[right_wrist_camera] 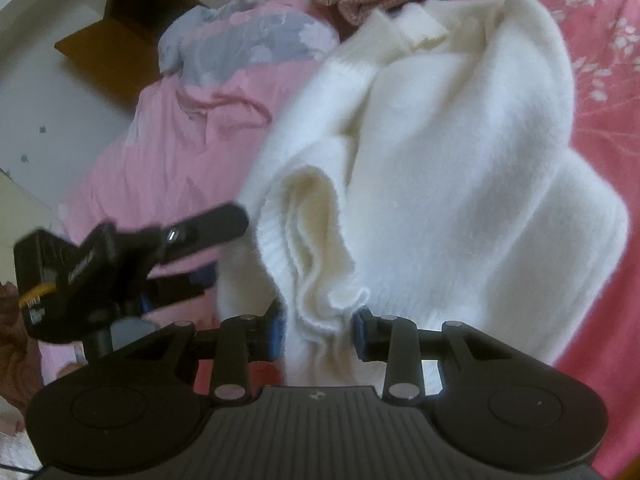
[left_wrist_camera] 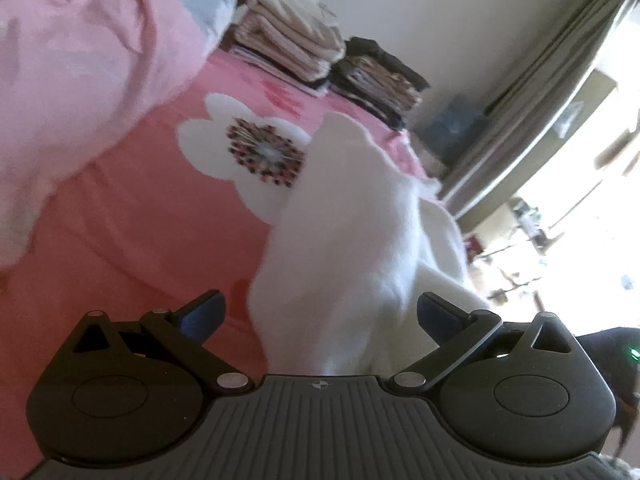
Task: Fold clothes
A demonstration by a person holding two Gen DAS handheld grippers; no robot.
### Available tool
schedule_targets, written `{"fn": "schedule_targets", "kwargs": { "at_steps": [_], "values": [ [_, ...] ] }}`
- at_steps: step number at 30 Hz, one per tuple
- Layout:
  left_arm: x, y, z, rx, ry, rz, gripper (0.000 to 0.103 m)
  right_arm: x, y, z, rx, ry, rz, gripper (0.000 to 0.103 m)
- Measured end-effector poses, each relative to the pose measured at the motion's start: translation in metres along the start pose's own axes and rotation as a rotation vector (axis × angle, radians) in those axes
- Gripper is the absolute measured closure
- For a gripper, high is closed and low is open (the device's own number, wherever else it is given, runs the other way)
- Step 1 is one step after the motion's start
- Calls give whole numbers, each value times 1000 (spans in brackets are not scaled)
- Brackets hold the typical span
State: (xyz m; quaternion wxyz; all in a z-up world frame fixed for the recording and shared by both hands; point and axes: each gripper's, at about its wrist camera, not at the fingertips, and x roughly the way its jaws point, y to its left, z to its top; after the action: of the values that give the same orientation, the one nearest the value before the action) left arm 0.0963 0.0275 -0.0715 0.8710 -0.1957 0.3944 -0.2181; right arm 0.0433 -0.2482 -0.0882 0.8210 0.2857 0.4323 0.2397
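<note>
White sweater (right_wrist_camera: 460, 152) on bed (right_wrist_camera: 600, 280): soft, fluffy, light, probably sagging. Ribbed hem is being clamped by right claw (right_wrist_camera: 320, 328); left claw (left_wrist_camera: 320, 316) is being held apart.

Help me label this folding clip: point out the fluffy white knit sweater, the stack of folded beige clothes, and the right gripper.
fluffy white knit sweater (right_wrist_camera: 460, 168), right wrist view, middle of its body.
stack of folded beige clothes (left_wrist_camera: 288, 36), left wrist view, side of the stack.
right gripper (right_wrist_camera: 320, 326), right wrist view, midway between fingertips, shut on sweater edge.

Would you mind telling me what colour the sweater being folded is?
The sweater is plain creamy white, without any pattern; the right wrist view shows it best.
</note>
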Motion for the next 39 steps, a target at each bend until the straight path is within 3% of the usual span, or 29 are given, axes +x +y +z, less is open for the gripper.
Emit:
{"fn": "schedule_targets", "kwargs": {
  "at_steps": [5,10,12,14,16,18,20,24,27,30,33,36,39],
  "values": [
    [7,2,3,-3,4,83,4,-16,19,-6,-78,-34,-80,63],
    [6,5,5,7,-22,151,11,-56,28,-4,-155,-86,-69,52],
    [6,10,5,-5,-21,171,14,-77,25,1,-168,-156,-64,44],
    [7,15,6,-18,-20,192,15,-95,15,14,-139,-252,-80,28],
    [6,20,5,-53,-6,159,12,-107,-9,31,-65,-341,-91,17],
    [7,21,2,-68,16,103,4,-102,-39,53,42,-371,-90,11],
    [10,16,-3,-44,36,65,3,-89,-78,71,169,-351,-85,9],
    [24,6,-13,15,76,75,3,-55,-144,91,408,-313,-4,9],
    [34,7,-16,8,83,83,2,-21,-166,98,488,-270,67,9],
    [40,10,-16,3,86,108,3,16,-176,103,502,-178,129,8],
    [43,13,-17,-12,86,111,5,39,-168,106,438,-138,118,0],
    [44,14,-15,-22,84,108,14,57,-148,101,402,-57,200,0],
    [43,13,-13,-22,88,120,25,59,-122,85,357,-34,176,2]
  ]
}}
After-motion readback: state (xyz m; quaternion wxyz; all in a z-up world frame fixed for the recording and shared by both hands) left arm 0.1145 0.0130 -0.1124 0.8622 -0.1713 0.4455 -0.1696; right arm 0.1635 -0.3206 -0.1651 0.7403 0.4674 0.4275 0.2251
